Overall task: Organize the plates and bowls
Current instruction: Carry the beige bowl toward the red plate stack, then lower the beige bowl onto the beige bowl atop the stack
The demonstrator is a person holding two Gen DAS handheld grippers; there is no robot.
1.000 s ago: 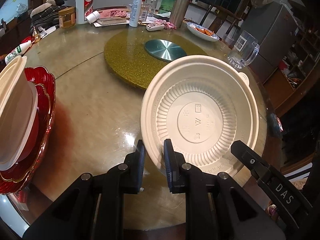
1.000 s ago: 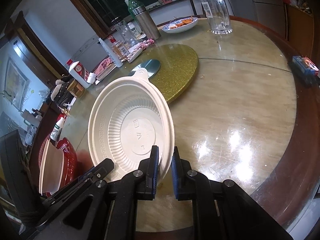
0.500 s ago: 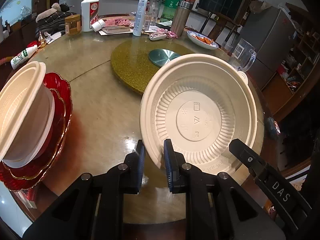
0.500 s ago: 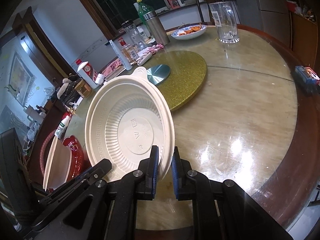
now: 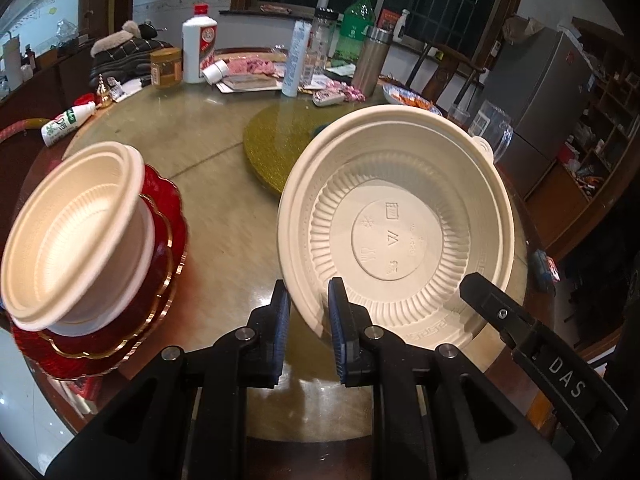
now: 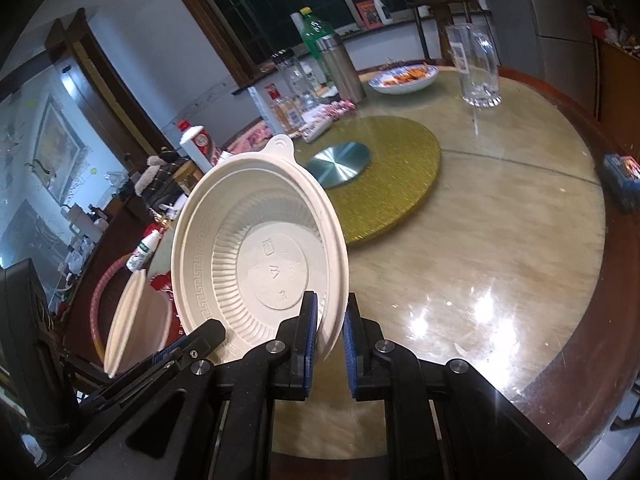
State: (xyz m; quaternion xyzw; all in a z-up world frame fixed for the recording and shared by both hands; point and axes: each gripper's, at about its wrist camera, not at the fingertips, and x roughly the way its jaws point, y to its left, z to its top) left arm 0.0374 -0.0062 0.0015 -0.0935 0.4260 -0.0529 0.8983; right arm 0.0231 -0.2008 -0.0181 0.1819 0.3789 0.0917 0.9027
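ITEM 1: wide, shallow cream plastic bowl w/ ribbed wall and small tab on far rim (image 5: 396, 236) (image 6: 256, 256). Held tilted above the round glass-topped wooden table (image 5: 224, 216) (image 6: 500, 240), clear of the surface. Left gripper (image 5: 306, 320) is clamped narrow on its near-left rim; right gripper (image 6: 330, 328) is clamped narrow on its near-right rim. Status: in transit, not yet placed.

ITEM 2: smaller cream plastic bowl (image 5: 76, 232) (image 6: 128, 320), nested in what looks like a white bowl, on the scalloped red plates w/ gold edging (image 5: 160, 248), stacked at near-left of table. Status: stacked; looks done.

REMAINING (est.): seat item 1 on the left stack.

NOT COUNTED: blue-and-white dish w/ food (image 6: 404, 78), far side; unclear if in scope.
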